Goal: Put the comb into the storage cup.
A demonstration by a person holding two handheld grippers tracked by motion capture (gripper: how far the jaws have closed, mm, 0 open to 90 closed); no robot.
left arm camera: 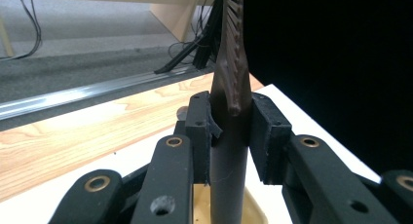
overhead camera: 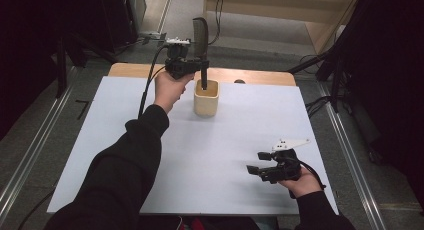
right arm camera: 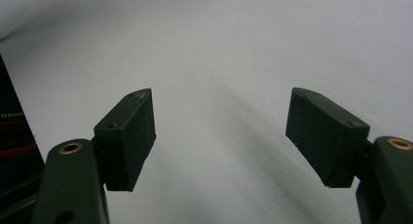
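Observation:
A dark brown comb (overhead camera: 201, 40) stands upright with its handle end down inside a small pale wooden cup (overhead camera: 206, 99) at the far middle of the white board. My left gripper (overhead camera: 202, 65) is shut on the comb just above the cup's rim. In the left gripper view the comb (left arm camera: 233, 73) rises between the two pads and the cup's rim (left arm camera: 253, 212) shows below. My right gripper (overhead camera: 254, 169) rests low over the board at the near right, jaws wide apart with nothing between them (right arm camera: 221, 136).
The white board (overhead camera: 220, 155) lies on a wooden table (overhead camera: 260, 77) whose far edge shows behind the cup. Metal rails (overhead camera: 350, 155) run along both sides, and dark stands and cables (overhead camera: 320, 65) sit on the floor beyond.

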